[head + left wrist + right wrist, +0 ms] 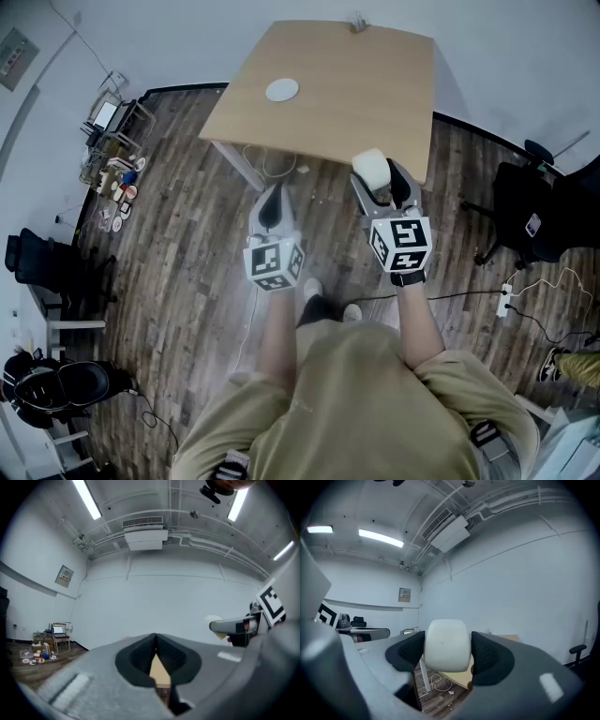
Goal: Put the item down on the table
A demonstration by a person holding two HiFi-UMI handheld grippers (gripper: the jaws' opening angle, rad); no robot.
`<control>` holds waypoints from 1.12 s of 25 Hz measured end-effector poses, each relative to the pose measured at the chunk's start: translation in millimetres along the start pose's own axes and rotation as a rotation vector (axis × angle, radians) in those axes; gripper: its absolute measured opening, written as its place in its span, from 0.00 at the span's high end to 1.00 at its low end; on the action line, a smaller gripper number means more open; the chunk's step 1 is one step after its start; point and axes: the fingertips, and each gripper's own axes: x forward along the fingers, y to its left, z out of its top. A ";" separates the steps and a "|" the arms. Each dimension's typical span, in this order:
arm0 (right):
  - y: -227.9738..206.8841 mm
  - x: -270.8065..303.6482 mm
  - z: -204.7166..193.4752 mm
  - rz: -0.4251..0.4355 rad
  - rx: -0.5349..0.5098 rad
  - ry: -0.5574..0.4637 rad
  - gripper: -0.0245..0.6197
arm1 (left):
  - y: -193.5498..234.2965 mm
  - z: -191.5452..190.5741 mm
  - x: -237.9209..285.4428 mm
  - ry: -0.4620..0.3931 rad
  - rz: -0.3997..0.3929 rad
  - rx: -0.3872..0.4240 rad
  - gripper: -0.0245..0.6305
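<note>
No readable text, wall sign (64,576) too small

Off-white item (371,167); light wood table (356,84); dark brown plank floor (187,244); white disc (282,90); khaki shirt (356,403).

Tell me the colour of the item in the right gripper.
The item is plain off-white, with no pattern; it shows best in the right gripper view.

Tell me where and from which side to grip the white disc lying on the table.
Its rim, probably, from straight above: the white disc lies flat and low on the table, so only opposite edges offer the jaws a hold.
</note>
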 end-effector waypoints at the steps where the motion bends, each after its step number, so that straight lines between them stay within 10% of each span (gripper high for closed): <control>1: -0.2 2.3 -0.9 0.000 0.002 0.001 0.47 | 0.9 -0.2 1.2 0.001 -0.001 0.001 0.96; 28: 86.9 153.2 7.1 0.030 0.018 0.001 0.47 | 154.4 29.5 43.5 -0.048 0.000 -0.015 0.96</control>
